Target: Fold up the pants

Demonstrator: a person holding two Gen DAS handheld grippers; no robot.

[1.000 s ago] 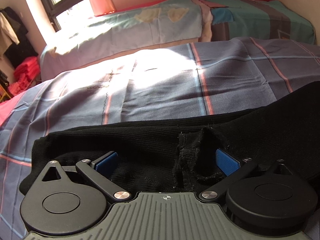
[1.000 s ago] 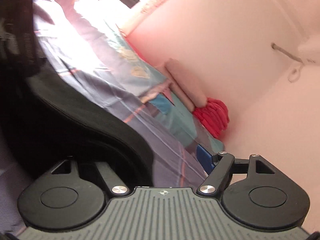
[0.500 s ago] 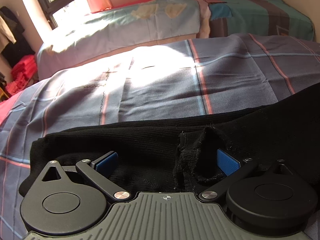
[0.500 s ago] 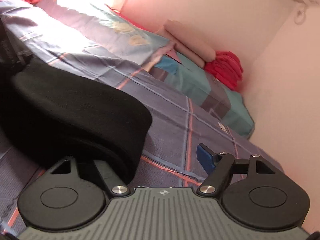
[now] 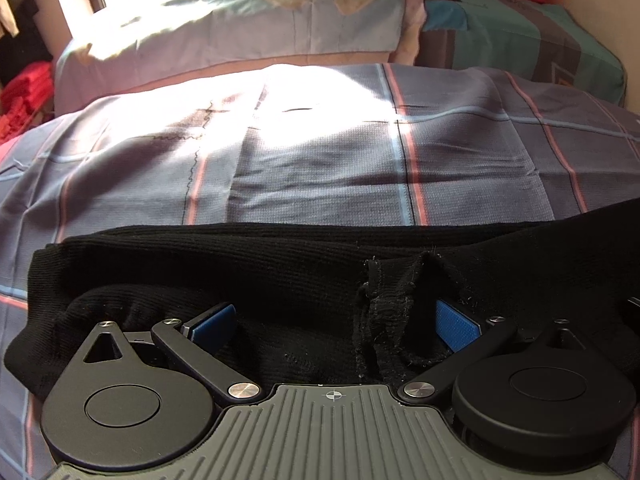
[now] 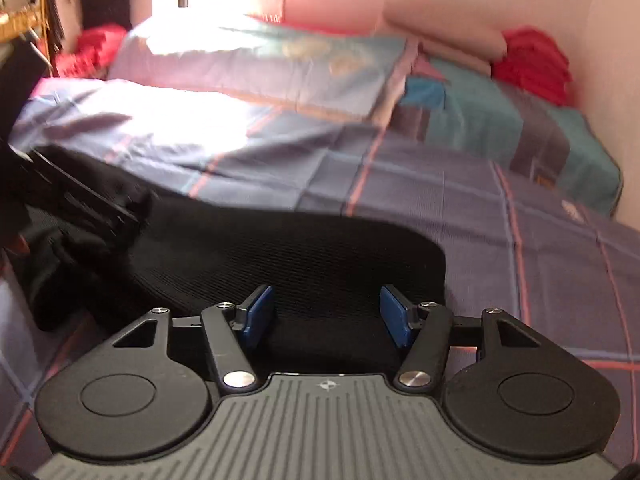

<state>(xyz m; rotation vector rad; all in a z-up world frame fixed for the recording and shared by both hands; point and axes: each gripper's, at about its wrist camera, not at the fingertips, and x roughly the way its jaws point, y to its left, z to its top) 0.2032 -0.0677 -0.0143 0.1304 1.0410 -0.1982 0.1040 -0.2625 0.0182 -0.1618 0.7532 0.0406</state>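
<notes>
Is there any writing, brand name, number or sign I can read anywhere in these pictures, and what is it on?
No readable words, brands or numbers in either view.
Left tool: only a small crosshair sign on its grey body, no text.
Right tool: the same crosshair sign, no text.
Black pants: no label shows.
Plaid bedsheet: pattern only.
</notes>
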